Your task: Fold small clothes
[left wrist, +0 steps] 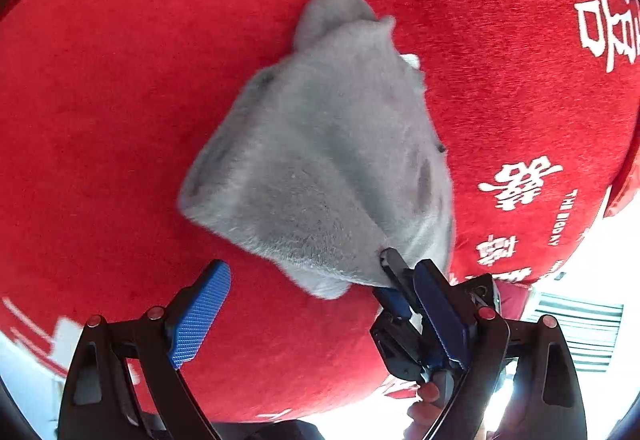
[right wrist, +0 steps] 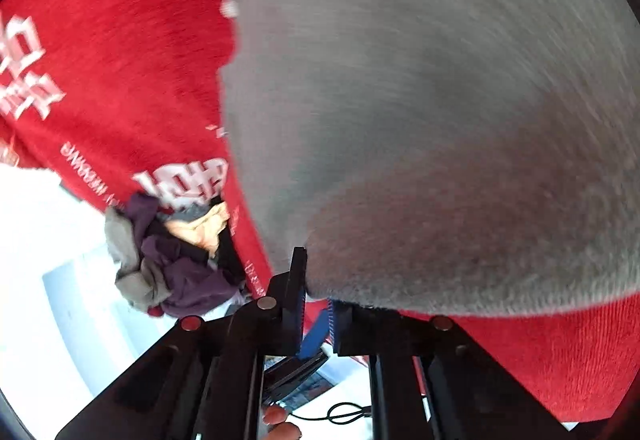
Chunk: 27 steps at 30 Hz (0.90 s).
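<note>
The red plush cloth with white printed characters (left wrist: 120,119) is covering the desk from edge to edge, giving a soft, grippy bed on which small clothes are being laid out for folding. It is reaching the desk's near edge in both views, where bright floor is showing beyond it.

The soft grey fleecy garment (left wrist: 320,159) is lying near the middle of the cloth, already doubled into a rough wedge, with its narrow tips pointing toward the far edge and its wide end toward the near edge. Red cloth is lying bare on every side of it, widest to the left in the left wrist view, so a flap seems to have free room to swing over.

The heap of crumpled purple, beige and orange clothes (right wrist: 176,260) is sitting at the desk's edge, well apart from the grey garment, probably waiting its turn.

The right gripper (left wrist: 394,272) is clenching the garment's near corner, its blue pads pinched on the fabric, likely to lift that corner for the next fold. The left gripper (left wrist: 320,316) is hanging released, jaws wide, just beside the garment's near hem and touching nothing.
</note>
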Available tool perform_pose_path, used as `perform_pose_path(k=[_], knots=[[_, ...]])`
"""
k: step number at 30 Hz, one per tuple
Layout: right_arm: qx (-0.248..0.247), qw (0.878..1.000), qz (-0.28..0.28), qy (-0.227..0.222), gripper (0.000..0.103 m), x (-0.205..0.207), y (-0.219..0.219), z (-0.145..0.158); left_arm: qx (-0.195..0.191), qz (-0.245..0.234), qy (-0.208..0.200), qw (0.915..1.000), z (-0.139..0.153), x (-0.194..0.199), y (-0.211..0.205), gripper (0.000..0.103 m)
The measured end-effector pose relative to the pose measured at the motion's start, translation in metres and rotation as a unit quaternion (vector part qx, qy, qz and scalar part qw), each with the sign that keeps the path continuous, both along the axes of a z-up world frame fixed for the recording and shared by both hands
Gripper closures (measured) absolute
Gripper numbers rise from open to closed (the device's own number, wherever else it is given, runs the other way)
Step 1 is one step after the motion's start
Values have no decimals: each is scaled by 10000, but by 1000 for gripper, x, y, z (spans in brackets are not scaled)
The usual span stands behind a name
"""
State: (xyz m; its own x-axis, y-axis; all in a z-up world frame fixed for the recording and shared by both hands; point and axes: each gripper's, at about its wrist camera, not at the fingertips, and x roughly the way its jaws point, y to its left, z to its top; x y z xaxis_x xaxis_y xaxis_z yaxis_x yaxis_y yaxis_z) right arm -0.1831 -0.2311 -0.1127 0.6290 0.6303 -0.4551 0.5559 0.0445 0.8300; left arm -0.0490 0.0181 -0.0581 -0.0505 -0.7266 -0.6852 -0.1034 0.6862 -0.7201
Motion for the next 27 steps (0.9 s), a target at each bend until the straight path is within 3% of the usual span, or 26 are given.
perform_pose_path(k=[7, 11, 13, 14, 16, 18, 19, 20, 23, 27], knots=[[-162, 9986, 456, -192, 93, 16, -2, 20, -138, 312, -146, 9993, -6, 23, -32, 10], [-210, 9979, 595, -140, 93, 22, 2, 18, 383, 338, -453, 9977, -3, 37, -44, 14], [-240, 9972, 699, -108, 93, 23, 3, 16, 743, 194, -647, 9949, 0, 41, -52, 35], [-250, 9968, 749, -93, 93, 23, 3, 15, 864, 153, -702, 9937, -1, 43, -52, 40], [-262, 9962, 822, -72, 93, 23, 3, 15, 1046, 118, -773, 9914, -2, 45, -52, 64], [-304, 9949, 963, -36, 93, 23, 3, 16, 1118, 86, -830, 9902, -3, 46, -50, 71], [-332, 9939, 1048, -17, 93, 24, 3, 17, 1143, 63, -928, 9891, -1, 46, -50, 80], [-387, 9920, 1203, 9, 93, 25, 3, 20, 1201, -14, -1033, 9874, 1, 46, -52, 81], [-672, 9842, 1635, 104, 89, 26, -1, 32, 1651, -501, -1604, 9719, 15, 41, -67, 85], [-1378, 9655, 2208, 93, 88, 32, -19, 60, 2218, -1236, -2509, 9341, 35, 28, -89, 85]])
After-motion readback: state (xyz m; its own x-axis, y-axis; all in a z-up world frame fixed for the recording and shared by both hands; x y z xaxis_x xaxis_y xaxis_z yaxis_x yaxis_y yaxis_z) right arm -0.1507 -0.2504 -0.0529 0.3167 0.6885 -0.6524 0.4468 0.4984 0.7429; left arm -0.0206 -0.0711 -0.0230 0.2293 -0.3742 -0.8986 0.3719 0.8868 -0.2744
